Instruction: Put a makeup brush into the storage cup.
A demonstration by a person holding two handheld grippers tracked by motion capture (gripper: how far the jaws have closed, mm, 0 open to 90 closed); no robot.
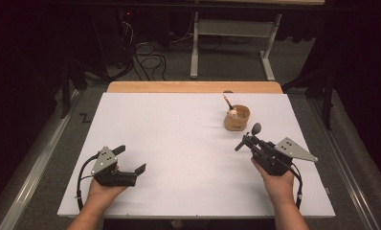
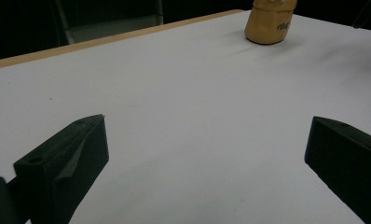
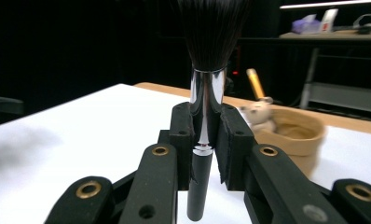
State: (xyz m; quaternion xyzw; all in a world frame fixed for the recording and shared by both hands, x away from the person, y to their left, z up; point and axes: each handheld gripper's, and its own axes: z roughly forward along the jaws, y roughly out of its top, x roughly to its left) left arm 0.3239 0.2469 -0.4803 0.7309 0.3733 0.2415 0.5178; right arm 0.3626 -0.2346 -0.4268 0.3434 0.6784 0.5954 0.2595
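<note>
In the high view, nearest the camera, the left gripper (image 1: 131,159) rests low on the white tabletop (image 1: 179,143) at the near left, its jaws spread wide with nothing between them. At the near right, the right gripper (image 1: 248,140) is clamped on a makeup brush (image 1: 246,136), whose long axis slants from the dark handle at lower left to the bristle head at upper right, toward the wooden cup (image 1: 237,118) just beyond. In the left gripper view, both black jaws stand far apart over bare tabletop, the cup (image 2: 269,21) well ahead. In the right gripper view, the jaws pinch the brush (image 3: 205,93) at its shiny metal collar, bristles up and handle down, the cup (image 3: 295,133) close behind.
</note>
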